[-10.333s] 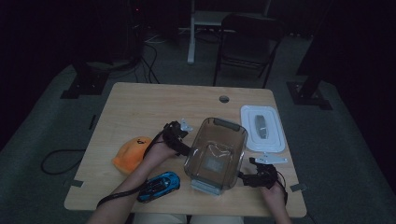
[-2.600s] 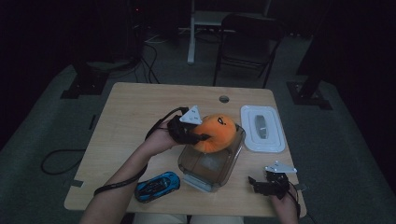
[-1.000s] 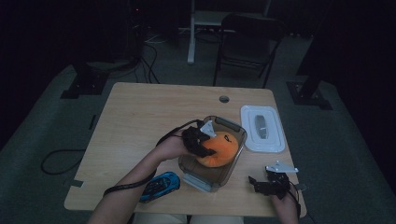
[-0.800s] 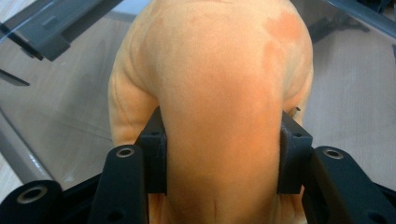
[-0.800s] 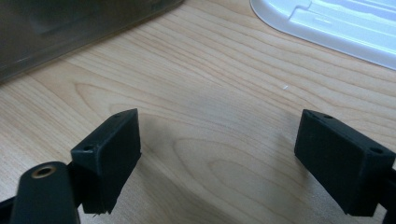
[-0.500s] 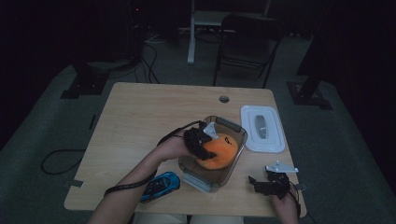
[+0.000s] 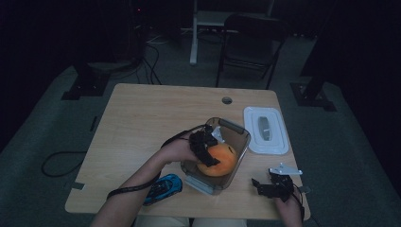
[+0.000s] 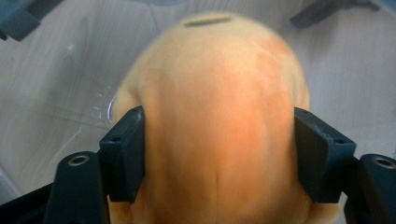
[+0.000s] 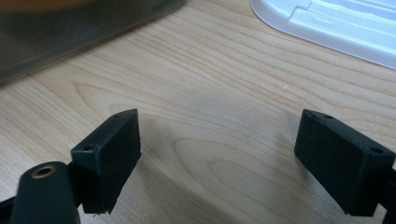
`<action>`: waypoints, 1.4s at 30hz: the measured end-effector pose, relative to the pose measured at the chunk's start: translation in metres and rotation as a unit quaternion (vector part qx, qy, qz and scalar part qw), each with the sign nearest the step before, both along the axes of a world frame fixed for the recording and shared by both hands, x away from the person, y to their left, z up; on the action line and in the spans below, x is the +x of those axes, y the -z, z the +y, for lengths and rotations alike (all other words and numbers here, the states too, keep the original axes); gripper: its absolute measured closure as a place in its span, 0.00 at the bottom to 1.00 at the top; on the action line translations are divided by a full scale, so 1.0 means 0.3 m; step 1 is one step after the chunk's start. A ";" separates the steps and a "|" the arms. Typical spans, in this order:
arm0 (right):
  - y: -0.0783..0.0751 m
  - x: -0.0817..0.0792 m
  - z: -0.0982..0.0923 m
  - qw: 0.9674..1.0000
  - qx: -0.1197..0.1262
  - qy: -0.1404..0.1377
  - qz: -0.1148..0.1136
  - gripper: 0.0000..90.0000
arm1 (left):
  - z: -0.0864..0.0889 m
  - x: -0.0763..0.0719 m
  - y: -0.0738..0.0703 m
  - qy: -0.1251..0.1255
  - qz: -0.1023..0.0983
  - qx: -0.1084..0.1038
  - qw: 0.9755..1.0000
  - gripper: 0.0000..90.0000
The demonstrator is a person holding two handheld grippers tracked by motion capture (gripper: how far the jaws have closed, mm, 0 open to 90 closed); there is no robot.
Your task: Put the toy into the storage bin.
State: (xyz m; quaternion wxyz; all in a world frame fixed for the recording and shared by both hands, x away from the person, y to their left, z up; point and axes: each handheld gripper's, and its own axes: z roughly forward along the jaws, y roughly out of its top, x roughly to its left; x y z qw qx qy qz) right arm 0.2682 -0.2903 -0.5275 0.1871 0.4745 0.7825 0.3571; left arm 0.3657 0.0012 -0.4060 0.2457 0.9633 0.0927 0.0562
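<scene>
Two hand-held grippers are at the worktop point(image 7: 142, 118). Since the earlier frames, the left hand-held gripper point(image 7: 204, 147) has carried the orange plush toy point(image 7: 218, 160) into the clear container point(image 7: 239, 142); its jaws have just been opening, the toy still between them, flanked in the left gripper view. The right hand-held gripper point(image 7: 272, 185) rests wide open, holding nothing.

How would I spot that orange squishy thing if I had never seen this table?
Find the wooden table, then the clear plastic tub near its front edge. The orange plush toy sits inside it, between the left gripper's jaws. It is the only round, orange, soft thing there.
</scene>
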 end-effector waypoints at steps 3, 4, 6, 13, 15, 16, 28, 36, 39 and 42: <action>0.000 0.000 0.000 1.000 0.001 0.001 0.001 0.16 | -0.006 -0.002 -0.001 0.001 0.002 0.006 1.000 0.28; 0.000 0.000 -0.001 1.000 0.001 0.001 0.001 0.16 | -0.009 0.001 -0.002 -0.003 0.007 0.004 1.000 0.26; 0.000 0.000 -0.001 1.000 0.001 0.000 0.001 0.16 | -0.009 0.005 -0.005 -0.011 0.014 -0.003 1.000 0.23; 0.000 0.000 -0.001 1.000 0.002 0.001 0.001 0.16 | -0.001 -0.002 -0.015 -0.019 0.021 -0.008 1.000 0.17; 0.000 0.000 -0.001 1.000 0.001 0.000 0.001 0.16 | 0.007 -0.006 -0.021 -0.020 0.017 -0.010 1.000 0.17; 0.000 0.000 0.000 1.000 0.001 0.001 0.000 0.16 | 0.012 -0.007 -0.025 -0.023 0.015 -0.011 1.000 0.17; 0.000 0.000 0.002 1.000 -0.003 0.000 -0.001 0.16 | 0.087 -0.051 -0.048 -0.022 0.010 -0.025 0.999 0.17; 0.000 0.000 0.002 1.000 -0.002 0.000 -0.001 0.16 | 0.137 -0.063 -0.068 -0.027 0.010 -0.044 0.999 0.17; 0.000 -0.001 0.003 1.000 -0.004 0.001 -0.001 0.16 | 0.164 -0.076 -0.078 -0.036 0.006 -0.052 0.998 0.17; 0.000 -0.001 0.003 1.000 -0.004 0.001 -0.001 0.16 | 0.196 -0.090 -0.091 -0.046 0.005 -0.057 0.997 0.17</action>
